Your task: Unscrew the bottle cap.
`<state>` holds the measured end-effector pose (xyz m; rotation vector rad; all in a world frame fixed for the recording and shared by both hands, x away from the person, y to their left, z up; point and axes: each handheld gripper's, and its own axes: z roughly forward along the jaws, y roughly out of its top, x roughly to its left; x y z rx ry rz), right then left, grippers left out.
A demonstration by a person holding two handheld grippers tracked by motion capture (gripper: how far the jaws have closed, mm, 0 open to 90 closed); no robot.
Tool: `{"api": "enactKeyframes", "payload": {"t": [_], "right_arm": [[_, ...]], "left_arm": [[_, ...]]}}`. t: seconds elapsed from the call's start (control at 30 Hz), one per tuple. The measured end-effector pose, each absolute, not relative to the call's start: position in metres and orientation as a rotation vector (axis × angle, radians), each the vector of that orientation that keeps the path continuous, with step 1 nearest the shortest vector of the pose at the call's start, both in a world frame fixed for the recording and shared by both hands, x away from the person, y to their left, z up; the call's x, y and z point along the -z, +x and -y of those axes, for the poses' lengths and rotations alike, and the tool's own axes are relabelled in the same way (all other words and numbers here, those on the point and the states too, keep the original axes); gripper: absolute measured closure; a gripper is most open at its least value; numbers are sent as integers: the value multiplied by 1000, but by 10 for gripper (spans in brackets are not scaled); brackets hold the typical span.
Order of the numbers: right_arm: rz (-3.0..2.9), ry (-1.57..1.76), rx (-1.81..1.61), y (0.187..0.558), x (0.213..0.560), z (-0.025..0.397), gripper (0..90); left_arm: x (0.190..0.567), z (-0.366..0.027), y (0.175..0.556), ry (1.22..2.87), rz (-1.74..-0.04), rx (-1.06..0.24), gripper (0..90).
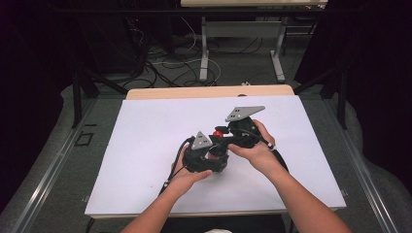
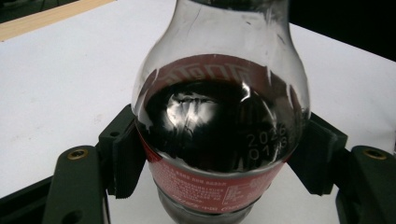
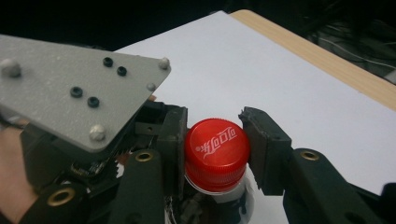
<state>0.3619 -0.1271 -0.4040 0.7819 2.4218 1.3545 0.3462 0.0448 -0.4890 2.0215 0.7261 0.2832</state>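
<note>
The cola bottle [image 2: 219, 135] stands upright between the jaws of the left gripper [image 2: 219, 158], which is clamped on its labelled body just below the shoulder. Its red cap [image 3: 215, 154] sits between the jaws of the right gripper [image 3: 212, 149], closed on its sides from above. In the high view both grippers meet over the middle of the white worktop [image 1: 145, 136], the bottle [image 1: 216, 145] between them. The step in hand looks like unscrewing the cap. The next move likely calls for a twist of the right gripper while the left one holds the body firm.
</note>
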Motion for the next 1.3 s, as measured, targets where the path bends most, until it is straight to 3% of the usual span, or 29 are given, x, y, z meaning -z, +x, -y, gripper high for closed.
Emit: {"api": "enactKeyframes", "payload": {"t": [0.27,0.53,0.67,0.7,1.1,1.3], "right_arm": [[-2615,487,-1448,381,404,142,612],[-2446,742,-1407,363,402,136,540],[-2401,791,-1415,356,401,134,546],[-2372,811,-1381,354,401,131,602],[-2592,522,-1468,379,400,143,615],[-2442,787,-1466,367,400,135,548]], "left_arm": [[491,-45,344,2027,-679,-246,300],[487,-46,346,2028,-725,-276,300],[485,-45,346,2026,-731,-307,300],[485,-45,346,2023,-728,-305,300],[487,-49,345,2022,-691,-244,300],[485,-49,347,2005,-761,-305,300]]}}
